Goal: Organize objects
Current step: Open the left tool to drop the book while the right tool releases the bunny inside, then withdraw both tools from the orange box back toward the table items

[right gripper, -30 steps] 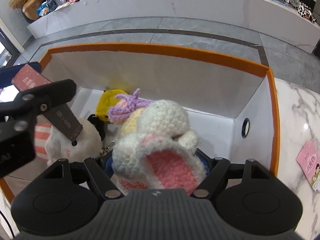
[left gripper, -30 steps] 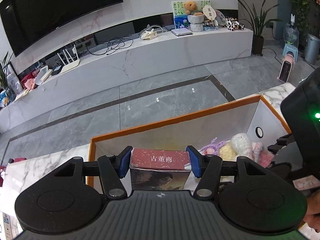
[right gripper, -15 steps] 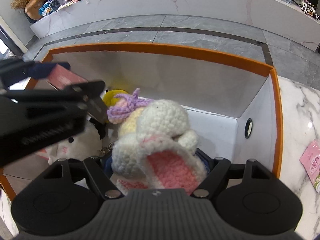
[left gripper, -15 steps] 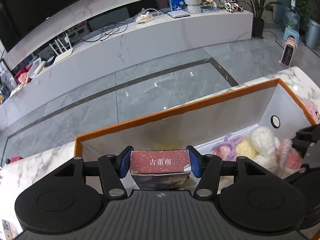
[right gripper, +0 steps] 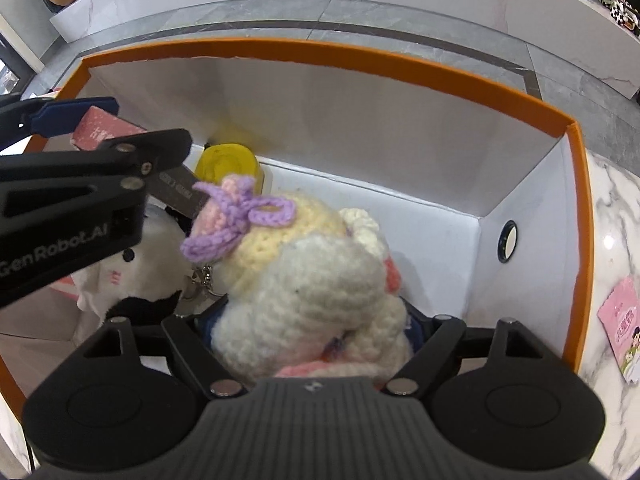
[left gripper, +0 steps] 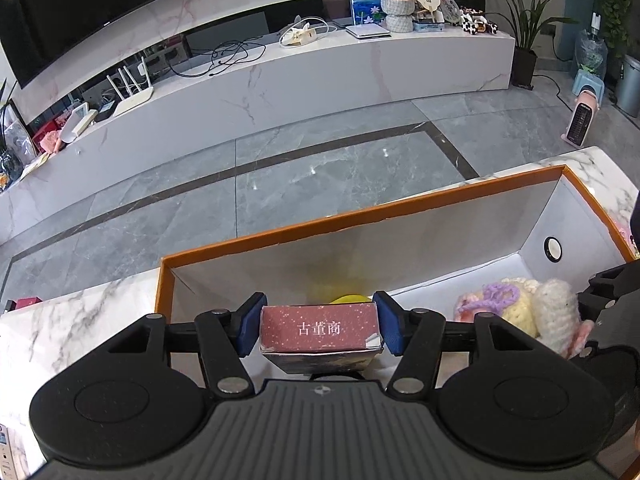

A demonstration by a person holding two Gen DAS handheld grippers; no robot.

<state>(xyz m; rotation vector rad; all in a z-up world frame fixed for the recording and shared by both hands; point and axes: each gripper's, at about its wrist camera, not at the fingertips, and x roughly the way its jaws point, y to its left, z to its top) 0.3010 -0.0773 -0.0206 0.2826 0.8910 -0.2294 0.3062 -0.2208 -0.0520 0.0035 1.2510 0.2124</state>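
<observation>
Dropped deeper into the orange-rimmed box (right gripper: 576, 208) over the last second, left gripper (left gripper: 319, 326) clamped on the red card box (left gripper: 319, 327), right gripper (right gripper: 310, 330) squeezing the crocheted doll (right gripper: 304, 280) — both close to release.

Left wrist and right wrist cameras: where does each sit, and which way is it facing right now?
Left wrist: on the left gripper, facing across the orange-rimmed box toward the floor and TV counter; its gripper clamps the red card box.
Right wrist: on the right gripper, looking down into the box; its gripper holds the crocheted toy.
Shared: box, toy, card box, yellow object, and each other's gripper.
</observation>
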